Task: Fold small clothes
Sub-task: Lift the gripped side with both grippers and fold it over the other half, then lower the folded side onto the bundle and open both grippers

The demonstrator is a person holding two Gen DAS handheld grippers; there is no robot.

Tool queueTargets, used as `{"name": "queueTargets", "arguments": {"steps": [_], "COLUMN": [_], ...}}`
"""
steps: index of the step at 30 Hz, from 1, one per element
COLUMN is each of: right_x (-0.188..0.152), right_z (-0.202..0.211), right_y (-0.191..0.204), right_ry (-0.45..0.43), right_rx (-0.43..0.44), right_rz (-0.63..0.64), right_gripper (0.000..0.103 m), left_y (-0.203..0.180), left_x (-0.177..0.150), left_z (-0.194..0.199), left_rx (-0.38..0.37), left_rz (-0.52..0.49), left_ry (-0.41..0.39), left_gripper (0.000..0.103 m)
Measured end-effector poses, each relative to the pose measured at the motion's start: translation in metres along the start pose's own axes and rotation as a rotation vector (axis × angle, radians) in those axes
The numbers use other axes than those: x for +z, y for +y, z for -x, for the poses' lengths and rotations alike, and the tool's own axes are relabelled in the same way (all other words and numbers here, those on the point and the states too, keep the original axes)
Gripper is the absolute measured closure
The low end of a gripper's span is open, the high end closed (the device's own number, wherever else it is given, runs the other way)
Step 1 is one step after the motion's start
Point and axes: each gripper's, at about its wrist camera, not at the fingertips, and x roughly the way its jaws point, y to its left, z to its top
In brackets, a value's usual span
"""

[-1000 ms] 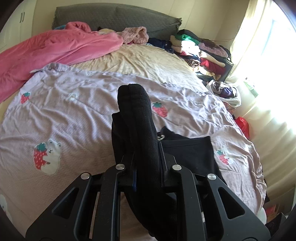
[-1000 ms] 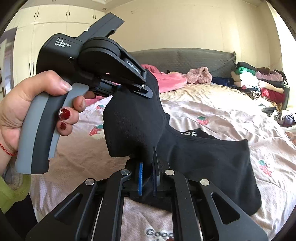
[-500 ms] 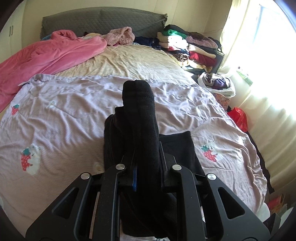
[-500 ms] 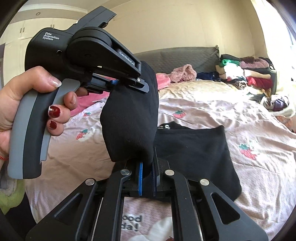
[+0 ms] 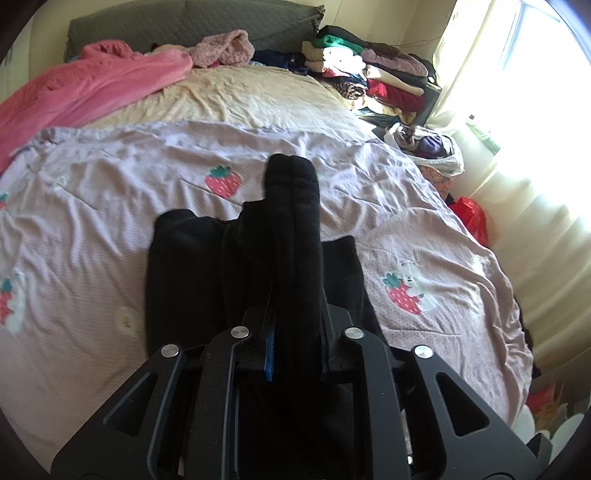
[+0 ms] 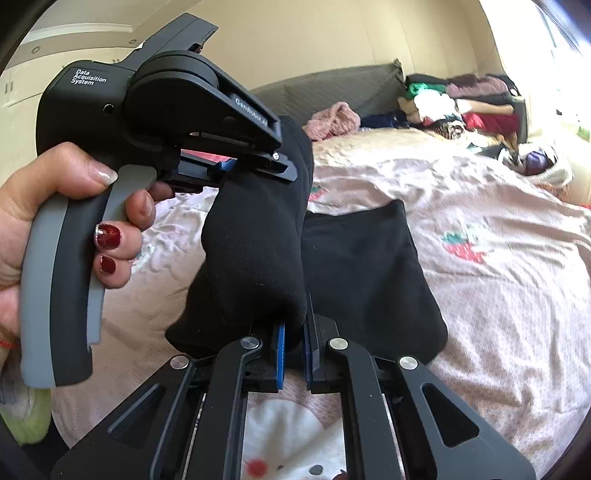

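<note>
A black garment (image 5: 184, 277) is held folded over the lilac strawberry blanket (image 5: 110, 184), and its lower half (image 6: 362, 266) lies flat on that blanket. My left gripper (image 5: 295, 332) grips a thick fold of it. Its jaws are opening, with the cloth still filling the gap between them. In the right wrist view a hand (image 6: 55, 206) holds the left gripper (image 6: 258, 162), and the cloth hangs down from its fingers. My right gripper (image 6: 293, 343) is shut on the bottom of that hanging fold, which sits between its blue pads.
A pink cover (image 5: 92, 85) lies at the bed's far left. Stacked folded clothes (image 5: 369, 70) stand at the far right by the grey headboard (image 5: 147, 26). A white bag of clothes (image 5: 432, 147) and a red bag (image 5: 471, 216) sit past the right bed edge, under a bright window.
Both grippers have come down toward the bed with the black garment. More of the garment now lies flat on the blanket, and the left jaws stand slightly wider.
</note>
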Motion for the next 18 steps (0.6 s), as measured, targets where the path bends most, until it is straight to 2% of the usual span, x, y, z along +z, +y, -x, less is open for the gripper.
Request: {"name": "queueTargets", "arguments": {"steps": [1, 2, 3, 5, 6, 7, 8, 11, 14, 16, 18], "right_x": [-0.001, -0.003, -0.003, -0.006, -0.008, -0.01, -0.011, -0.013, -0.013, -0.008, 0.005], "right_z": [-0.002, -0.006, -0.009, -0.018, -0.019, -0.022, -0.022, -0.015, 0.001, 0.017, 0.028], "right_y": [-0.003, -0.007, -0.011, -0.021, -0.025, -0.031, -0.034, -0.041, -0.048, -0.055, -0.06], "right_ry": [0.008, 0.026, 0.037, 0.078, 0.087, 0.104, 0.11, 0.133, 0.169, 0.143, 0.119], "right_rx": [-0.003, -0.011, -0.017, -0.023, -0.026, -0.019, -0.012, 0.001, 0.018, 0.023, 0.027], "right_rz": [-0.011, -0.027, -0.037, -0.082, -0.102, -0.134, -0.151, -0.196, -0.232, -0.25, -0.274], "right_gripper": [0.097, 0.097, 0.096, 0.095, 0.093, 0.093, 0.092, 0.086, 0.075, 0.058, 0.053], "left_y": [0.002, 0.003, 0.006, 0.013, 0.019, 0.026, 0.03, 0.053, 0.069, 0.071, 0.069], "left_x": [-0.002, -0.003, -0.005, -0.009, -0.011, -0.013, -0.013, -0.021, -0.033, -0.046, -0.06], "left_z": [-0.002, -0.004, -0.003, 0.004, 0.01, 0.014, 0.016, 0.023, 0.022, 0.017, 0.006], "left_rx": [-0.04, -0.074, -0.116, -0.151, -0.154, -0.13, -0.1, 0.012, 0.06, 0.081, 0.108], "left_rz": [0.022, 0.036, 0.053, 0.081, 0.096, 0.102, 0.103, 0.077, 0.038, -0.012, -0.067], "left_ry": [-0.003, -0.001, -0.001, -0.022, -0.031, -0.034, -0.036, -0.03, -0.006, 0.02, 0.049], "left_gripper": [0.064, 0.047, 0.035, 0.036, 0.04, 0.048, 0.05, 0.052, 0.053, 0.053, 0.053]}}
